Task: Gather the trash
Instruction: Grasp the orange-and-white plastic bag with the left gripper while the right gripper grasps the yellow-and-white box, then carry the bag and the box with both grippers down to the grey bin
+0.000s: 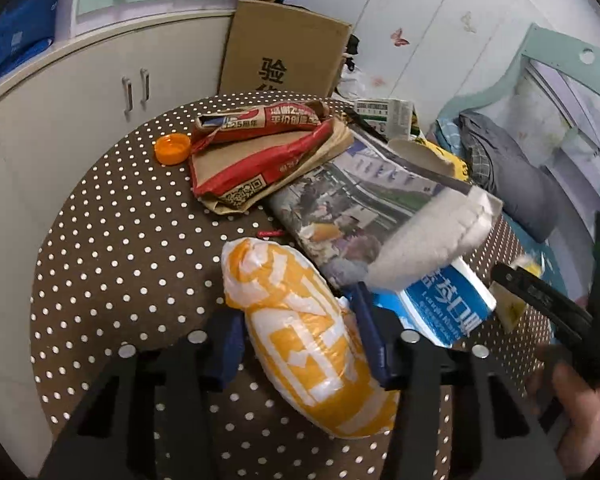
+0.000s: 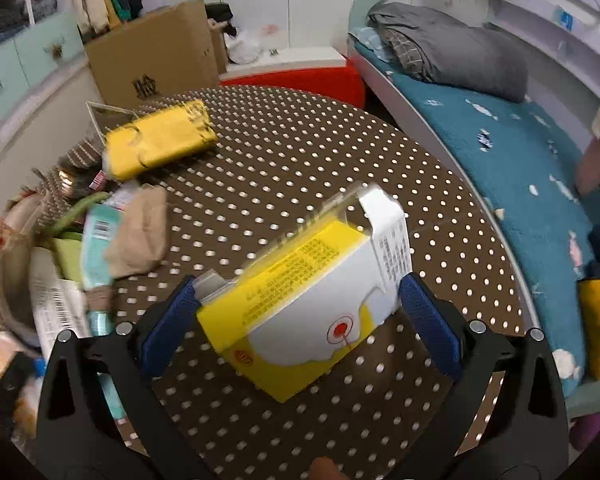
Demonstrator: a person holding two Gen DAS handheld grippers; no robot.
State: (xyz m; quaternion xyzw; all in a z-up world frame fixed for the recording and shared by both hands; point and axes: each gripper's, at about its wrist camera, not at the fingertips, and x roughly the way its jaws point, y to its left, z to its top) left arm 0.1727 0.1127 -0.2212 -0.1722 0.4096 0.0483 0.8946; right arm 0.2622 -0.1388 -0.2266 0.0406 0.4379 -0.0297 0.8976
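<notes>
Both grippers were only at the pick-up stage. Left gripper [image 1: 300,344] had its pads against the orange bag [image 1: 304,344] (long axis running away from the camera); right gripper [image 2: 300,320] stood wide around the yellow box [image 2: 308,308], lying diagonally, one pad apart. Paper litter still covered the table [image 1: 120,248].

Both cameras ride the grippers, peering steeply down along the fingers, close over the dotted table [image 1: 112,248]. Left view faces the far cabinets [image 1: 100,92], bed at right. Right view faces table and bed [image 2: 512,168]. Both share the table and far cardboard box [image 1: 284,48].
</notes>
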